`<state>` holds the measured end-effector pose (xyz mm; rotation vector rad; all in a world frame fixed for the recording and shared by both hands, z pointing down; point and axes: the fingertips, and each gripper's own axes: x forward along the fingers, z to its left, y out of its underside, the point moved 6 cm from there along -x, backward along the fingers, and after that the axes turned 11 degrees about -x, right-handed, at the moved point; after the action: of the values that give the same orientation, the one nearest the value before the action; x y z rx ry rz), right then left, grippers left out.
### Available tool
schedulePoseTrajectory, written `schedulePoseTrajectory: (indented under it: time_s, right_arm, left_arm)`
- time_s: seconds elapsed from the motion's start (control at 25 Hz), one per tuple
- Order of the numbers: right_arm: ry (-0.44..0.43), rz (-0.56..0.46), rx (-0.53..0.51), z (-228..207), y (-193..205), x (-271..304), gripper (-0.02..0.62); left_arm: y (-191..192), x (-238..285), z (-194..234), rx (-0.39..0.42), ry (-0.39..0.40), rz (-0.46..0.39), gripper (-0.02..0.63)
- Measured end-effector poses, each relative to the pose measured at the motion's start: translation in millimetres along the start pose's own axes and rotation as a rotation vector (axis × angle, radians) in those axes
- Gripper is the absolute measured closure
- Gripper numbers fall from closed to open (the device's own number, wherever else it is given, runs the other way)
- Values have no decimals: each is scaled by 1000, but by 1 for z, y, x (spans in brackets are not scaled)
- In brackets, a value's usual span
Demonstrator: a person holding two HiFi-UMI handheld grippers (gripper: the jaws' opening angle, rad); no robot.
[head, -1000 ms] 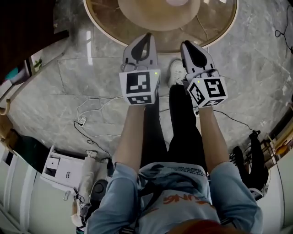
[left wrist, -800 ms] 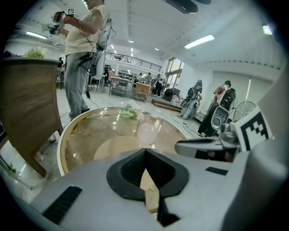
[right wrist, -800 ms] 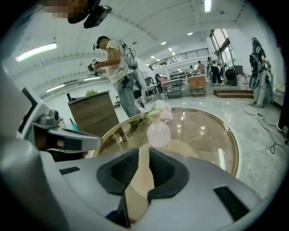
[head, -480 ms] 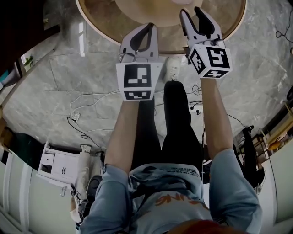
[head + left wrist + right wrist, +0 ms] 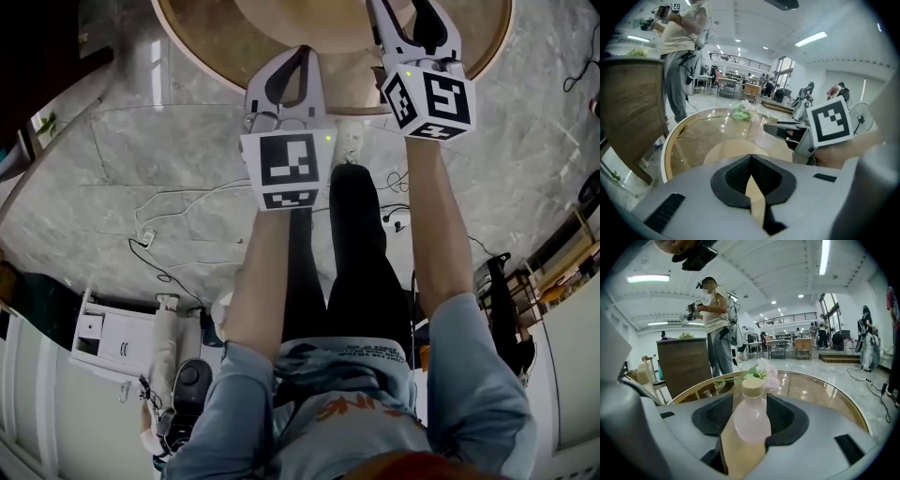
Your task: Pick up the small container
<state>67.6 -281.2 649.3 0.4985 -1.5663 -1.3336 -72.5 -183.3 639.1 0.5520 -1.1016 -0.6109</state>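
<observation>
The small container [image 5: 751, 416] is a pale pink bottle with a tan cap. It stands upright on the round glass table [image 5: 843, 399], seen in the right gripper view. My right gripper [image 5: 750, 400] has the bottle between its jaws; they are opening, and the pads do not press on it. The head view shows the right gripper [image 5: 412, 14] reaching over the table's edge [image 5: 216, 56], with the bottle hidden there. My left gripper [image 5: 302, 52] hangs at the table's near rim. Its jaws [image 5: 750, 157] are shut with nothing in them.
A pink flower with green leaves [image 5: 761, 371] lies on the glass behind the bottle. A person [image 5: 717, 324] stands beside a wooden cabinet [image 5: 684, 364] beyond the table. Cables [image 5: 178, 206] trail over the marble floor, and a white drawer unit [image 5: 108, 333] stands at lower left.
Both grippers have moved forward toward the table, the right one further, out over the glass. The right jaws have spread from shut to wide apart. The left jaws stayed shut.
</observation>
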Motion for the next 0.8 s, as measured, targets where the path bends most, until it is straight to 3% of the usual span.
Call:
schedulePoseTrajectory:
  time_s: [0.2,0.36,0.52,0.8]
  right_arm:
    - [9,-35,-67,-7,-1,7,398]
    - [7,-62,-109,-11,0,6,383]
    - [9,-60,-146,-7,-3,14,385]
    - [-5,-32,-115,-7,-10,17,436]
  left_arm:
    - [2,2,-13,-1,33,-8,583]
    - [3,3,-18,6,42,3,582]
    - [7,1,-18,91,31,22,581]
    - [12,-4,-21,88,40,24,583]
